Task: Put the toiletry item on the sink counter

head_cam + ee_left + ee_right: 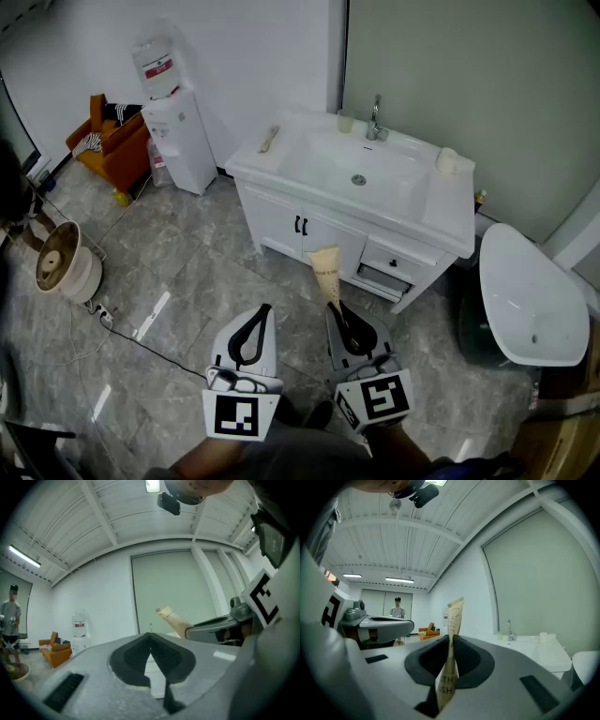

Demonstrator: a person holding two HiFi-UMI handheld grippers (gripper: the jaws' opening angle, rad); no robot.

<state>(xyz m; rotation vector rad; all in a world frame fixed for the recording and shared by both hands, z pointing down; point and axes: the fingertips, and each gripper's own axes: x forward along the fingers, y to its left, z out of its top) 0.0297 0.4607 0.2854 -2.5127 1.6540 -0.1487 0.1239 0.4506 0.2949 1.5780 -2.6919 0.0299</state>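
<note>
Head view: the right gripper (336, 306), clamped on a tube (324, 267), points toward the counter (448, 217), well apart from it. Left gripper view: the left gripper (151, 635) has its jaws together, empty. Right gripper view: the tube stands pinched upright, so placing it is not yet done.

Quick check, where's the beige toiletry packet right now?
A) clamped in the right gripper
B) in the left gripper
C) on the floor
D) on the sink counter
A: in the right gripper view, the right gripper has its jaws shut on the beige toiletry packet, well short of the sink counter; the left gripper is shut on nothing.
</note>
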